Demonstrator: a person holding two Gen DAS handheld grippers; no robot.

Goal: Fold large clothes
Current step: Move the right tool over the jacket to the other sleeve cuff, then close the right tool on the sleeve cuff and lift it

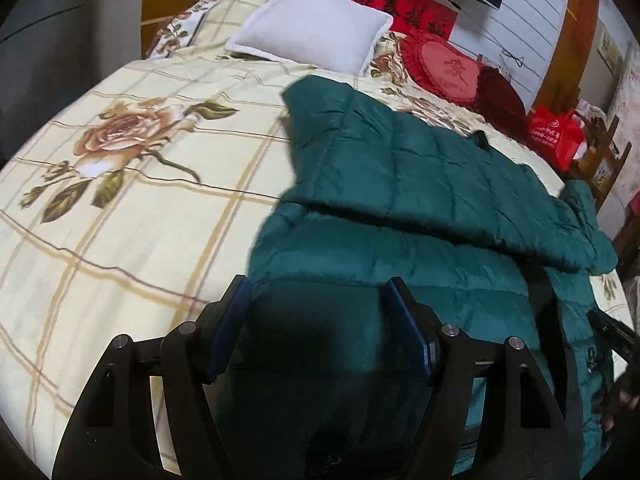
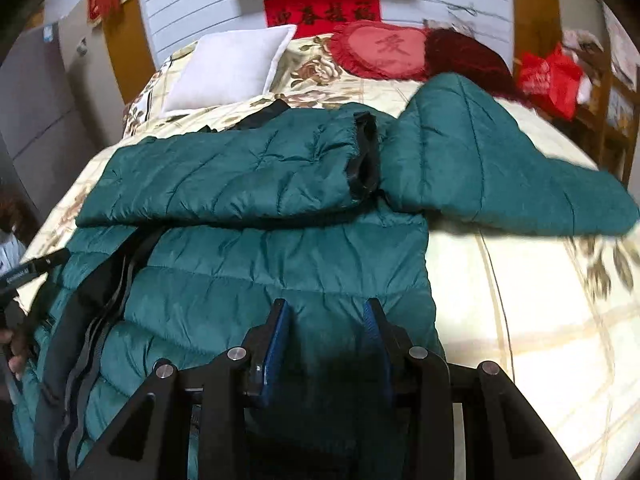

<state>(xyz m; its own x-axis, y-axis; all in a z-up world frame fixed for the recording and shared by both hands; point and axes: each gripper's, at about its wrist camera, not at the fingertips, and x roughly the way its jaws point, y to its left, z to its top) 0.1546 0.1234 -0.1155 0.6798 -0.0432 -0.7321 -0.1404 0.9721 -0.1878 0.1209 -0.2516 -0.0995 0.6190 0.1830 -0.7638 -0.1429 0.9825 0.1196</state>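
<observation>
A dark green quilted down jacket (image 1: 400, 208) lies on the bed, one sleeve folded across its body. In the right wrist view the jacket (image 2: 248, 264) shows its dark zipper front at the left, one sleeve folded across and the other sleeve (image 2: 492, 168) spread to the right. My left gripper (image 1: 316, 292) hangs over the jacket's near left part, its blue pads wide apart with fabric between them. My right gripper (image 2: 326, 312) sits over the jacket's near right hem, pads apart with fabric bulging between them.
The bed has a cream floral plaid cover (image 1: 132, 208). A white pillow (image 1: 316, 28), a red heart cushion (image 1: 444, 64) and a dark red cushion (image 2: 468, 56) lie at the head. A red bag (image 1: 556, 136) sits on a wooden stand at the right.
</observation>
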